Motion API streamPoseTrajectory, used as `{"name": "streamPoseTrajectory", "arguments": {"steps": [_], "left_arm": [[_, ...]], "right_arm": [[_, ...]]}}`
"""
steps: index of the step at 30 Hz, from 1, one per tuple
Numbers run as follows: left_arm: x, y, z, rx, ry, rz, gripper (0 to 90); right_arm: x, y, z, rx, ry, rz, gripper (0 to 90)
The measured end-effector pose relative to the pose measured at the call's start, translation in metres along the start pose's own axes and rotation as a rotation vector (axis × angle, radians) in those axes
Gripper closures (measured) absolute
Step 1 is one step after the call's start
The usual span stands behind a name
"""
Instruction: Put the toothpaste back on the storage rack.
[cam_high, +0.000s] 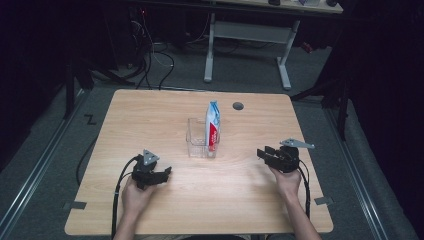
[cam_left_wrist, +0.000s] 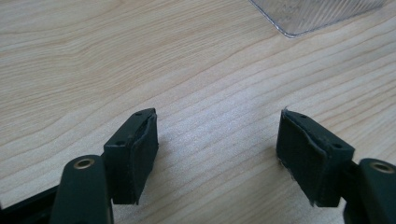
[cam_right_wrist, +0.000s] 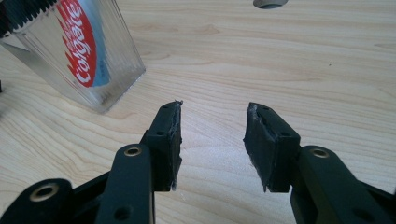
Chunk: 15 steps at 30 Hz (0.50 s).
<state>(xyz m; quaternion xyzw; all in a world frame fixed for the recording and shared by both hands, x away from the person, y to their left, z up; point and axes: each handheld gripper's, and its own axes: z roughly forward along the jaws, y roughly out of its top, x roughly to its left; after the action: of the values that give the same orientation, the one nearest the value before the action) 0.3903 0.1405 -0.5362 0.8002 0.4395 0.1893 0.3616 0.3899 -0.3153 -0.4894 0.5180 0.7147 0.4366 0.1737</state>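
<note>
A clear ribbed plastic holder (cam_high: 200, 141) stands near the middle of the wooden table (cam_high: 150, 110). A red, white and blue toothpaste tube (cam_high: 213, 125) stands upright in its right side and sticks out above the rim. My left gripper (cam_high: 167, 171) rests low on the table, left of and nearer than the holder, open and empty. Its own view shows bare wood between the pads (cam_left_wrist: 137, 154) and a corner of the holder (cam_left_wrist: 317, 14) at the top. My right gripper (cam_high: 261, 152) sits to the holder's right, open and empty. Its view shows the holder (cam_right_wrist: 88, 70) with the tube (cam_right_wrist: 81, 46) at the upper left.
A round grey cable hole (cam_high: 238, 105) sits in the table behind the tube, also seen as the hole (cam_right_wrist: 270, 3) in the right gripper view. Past the far edge are floor cables (cam_high: 155, 60) and the white legs of another desk (cam_high: 245, 40). Dark space surrounds the table.
</note>
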Motion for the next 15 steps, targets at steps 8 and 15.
{"name": "streamPoseTrajectory", "arguments": {"steps": [8,15], "left_arm": [[0.0,0.0,0.0,0.001,0.0,0.0,29.9],[0.0,0.0,0.0,0.0,0.0,0.0,29.9]], "right_arm": [[-0.001,-0.006,0.005,0.023,-0.008,0.003,55.7],[0.002,-0.008,0.011,0.036,-0.015,-0.012,55.5]]}}
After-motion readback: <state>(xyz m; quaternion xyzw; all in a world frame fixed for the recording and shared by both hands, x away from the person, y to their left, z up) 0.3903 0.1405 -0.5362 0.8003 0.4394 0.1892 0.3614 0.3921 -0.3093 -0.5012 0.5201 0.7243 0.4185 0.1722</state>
